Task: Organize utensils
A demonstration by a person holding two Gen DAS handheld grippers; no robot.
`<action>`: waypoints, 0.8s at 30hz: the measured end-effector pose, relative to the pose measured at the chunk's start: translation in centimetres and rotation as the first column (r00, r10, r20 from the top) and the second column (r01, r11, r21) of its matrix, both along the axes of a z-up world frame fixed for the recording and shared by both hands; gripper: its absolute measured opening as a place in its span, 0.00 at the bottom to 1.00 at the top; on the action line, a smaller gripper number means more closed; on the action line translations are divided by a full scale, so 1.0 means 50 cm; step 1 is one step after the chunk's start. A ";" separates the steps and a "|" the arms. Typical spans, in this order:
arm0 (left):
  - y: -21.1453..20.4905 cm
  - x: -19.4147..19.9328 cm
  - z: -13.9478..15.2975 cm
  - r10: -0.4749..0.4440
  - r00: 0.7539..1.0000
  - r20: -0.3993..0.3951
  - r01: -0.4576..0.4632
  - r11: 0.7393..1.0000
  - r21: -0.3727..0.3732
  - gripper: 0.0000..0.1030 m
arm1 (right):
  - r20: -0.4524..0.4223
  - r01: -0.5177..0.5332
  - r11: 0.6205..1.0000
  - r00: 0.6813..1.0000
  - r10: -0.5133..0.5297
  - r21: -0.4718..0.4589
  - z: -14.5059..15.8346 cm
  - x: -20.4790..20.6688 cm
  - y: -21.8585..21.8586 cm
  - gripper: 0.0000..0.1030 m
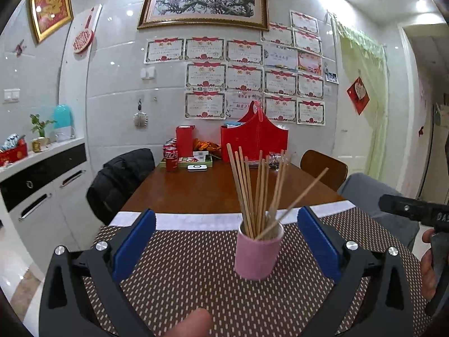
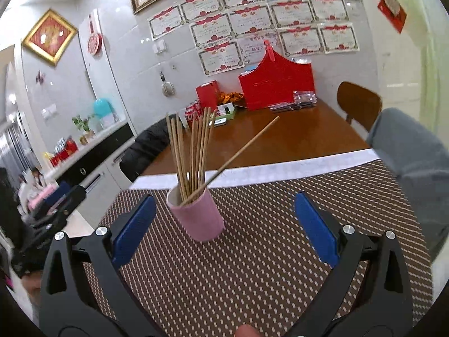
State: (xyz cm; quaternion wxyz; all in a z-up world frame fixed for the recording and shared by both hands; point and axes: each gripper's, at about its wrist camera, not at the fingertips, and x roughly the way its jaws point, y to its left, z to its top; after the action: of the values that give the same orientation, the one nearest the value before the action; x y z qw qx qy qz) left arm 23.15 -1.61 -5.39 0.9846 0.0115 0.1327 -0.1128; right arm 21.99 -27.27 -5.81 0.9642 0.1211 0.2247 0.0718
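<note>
Chopsticks [image 1: 254, 193], thin pale wooden ones, are seen gathered in a pink cylindrical cup [image 1: 257, 252] that stands upright on a brown woven placemat dotted with cream [image 1: 196, 275]. Nearest the cup, the left gripper [image 1: 226, 243] and the right gripper [image 2: 224, 226] are both held with blue-padded fingers spread wide and nothing pinched, the cup lying between or just ahead of them. Most sticks stand bunched; one is tilted far to the right of the cup. No loose chopsticks are visible on the mat, so the gathering is judged essentially done. Beyond the cup, a red basket [image 1: 254, 137] is set on the wooden table [image 1: 196, 185].
</note>
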 end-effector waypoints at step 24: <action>0.042 -0.289 0.091 0.169 0.983 0.065 -0.169 0.986 -0.009 0.96 | 0.238 0.176 0.964 0.963 -0.127 -0.198 0.065 -0.304 0.170 0.94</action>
State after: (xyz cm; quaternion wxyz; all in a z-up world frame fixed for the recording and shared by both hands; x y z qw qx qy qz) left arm 8.69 0.48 -0.86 0.9945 0.0023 0.1007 -0.0286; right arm 6.81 -18.78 -2.55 0.9934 0.0233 0.1116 -0.0144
